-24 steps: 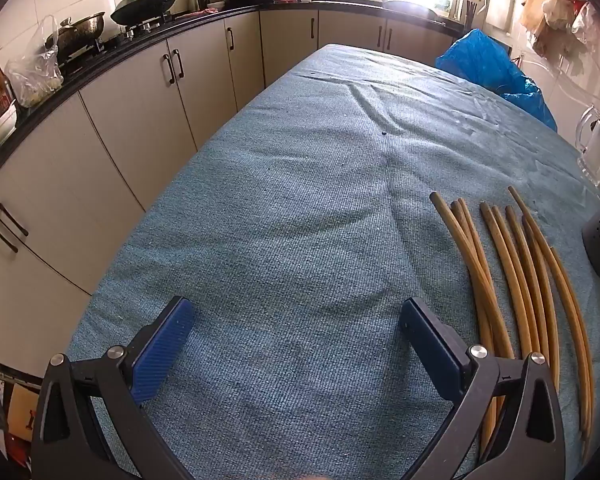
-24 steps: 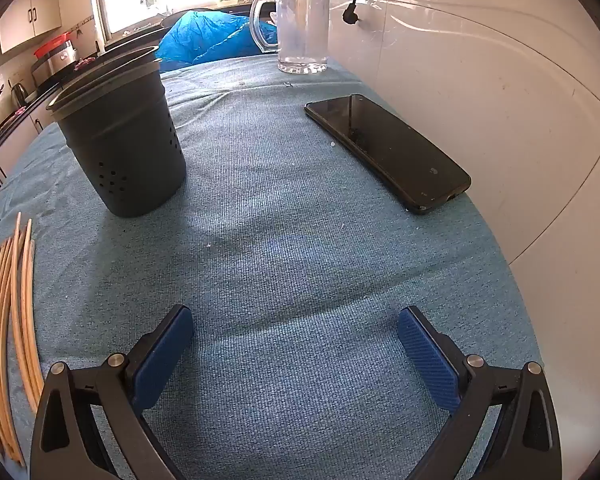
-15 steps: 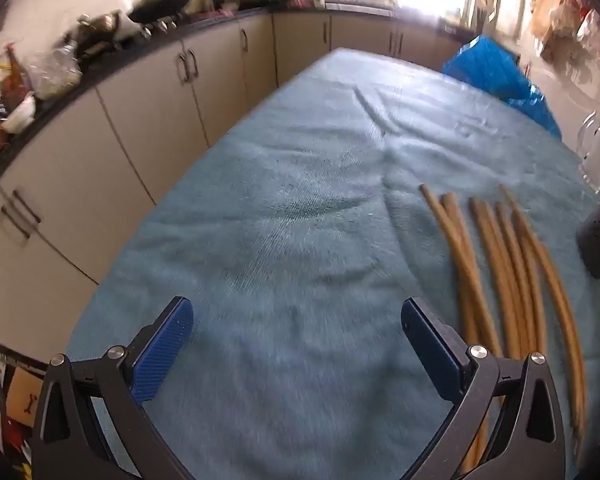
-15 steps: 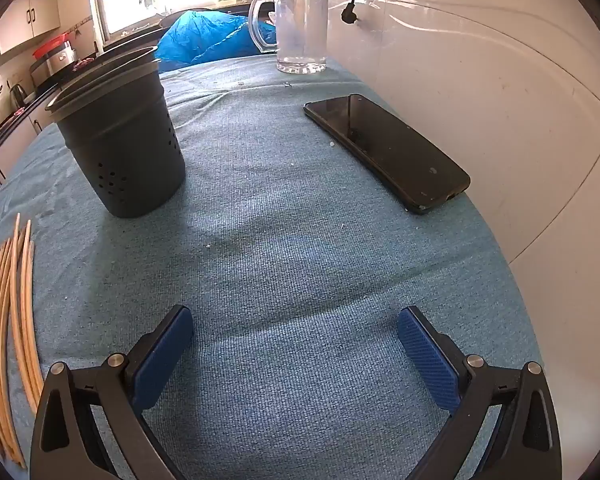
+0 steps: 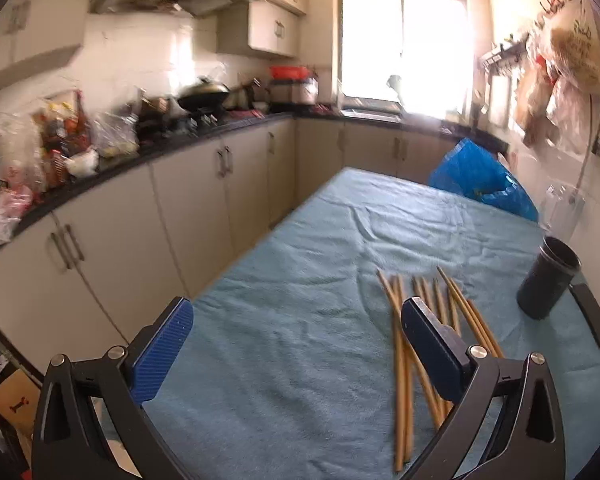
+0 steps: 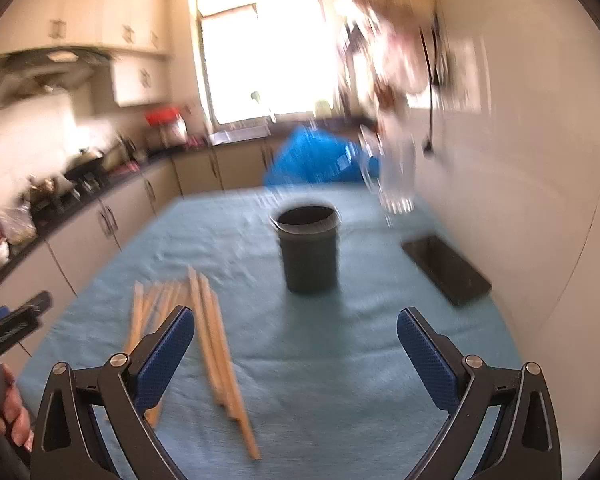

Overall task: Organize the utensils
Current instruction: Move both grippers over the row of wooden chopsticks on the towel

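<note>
While nothing is held yet: you have both tools hanging above the tabletop [image 5: 300, 360].
Left gripper [image 5: 296, 352]: jaws wide apart, empty, its right jaw over the chopsticks.
Right gripper [image 6: 296, 354]: jaws spread, empty, facing the holder.
Chopsticks [image 6: 216, 344]: loose fan near your edge, likely laid out for easy picking.
Holder [image 6: 308, 252]: upright, mid-table toward the wall edge, mouth open to receive them.
Phone [image 6: 446, 268]: flat beside the wall.
Writing: none you can read; blur hides it.

Open cloth [image 6: 340, 380] ahead of right tongs [image 6: 296, 350]; obstacles: chopsticks [image 6: 216, 336] left, holder [image 6: 309, 254] ctr, phone [image 6: 446, 269] right.
</note>
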### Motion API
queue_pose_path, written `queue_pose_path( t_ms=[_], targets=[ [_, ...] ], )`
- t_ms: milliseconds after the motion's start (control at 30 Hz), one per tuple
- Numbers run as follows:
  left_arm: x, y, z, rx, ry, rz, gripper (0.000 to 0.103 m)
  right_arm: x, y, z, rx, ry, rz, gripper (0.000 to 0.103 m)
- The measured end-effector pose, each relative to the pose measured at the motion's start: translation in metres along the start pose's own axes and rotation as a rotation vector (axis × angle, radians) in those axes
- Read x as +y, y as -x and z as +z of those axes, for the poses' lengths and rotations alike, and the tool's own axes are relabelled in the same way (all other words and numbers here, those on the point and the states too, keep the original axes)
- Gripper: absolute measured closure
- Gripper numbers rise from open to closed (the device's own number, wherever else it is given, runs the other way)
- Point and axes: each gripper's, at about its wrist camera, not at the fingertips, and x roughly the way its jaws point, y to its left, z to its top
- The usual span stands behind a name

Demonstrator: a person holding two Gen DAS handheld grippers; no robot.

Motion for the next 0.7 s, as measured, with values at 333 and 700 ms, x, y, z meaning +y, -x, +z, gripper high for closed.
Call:
queue_pose_path(
  t_ms=[333,700],
  targets=[
    [0.002,0.006,-0.015,0.045,-0.035,0.030,0.000,0.034,0.005,-0.010,-0.007,0.053,0.040,0.000],
    [-0.016,-0.004,-0.024,0.079,-0.078,0.045,0.000,0.037,0.007,-0.016,0.034,0.086,0.064,0.000]
  ],
)
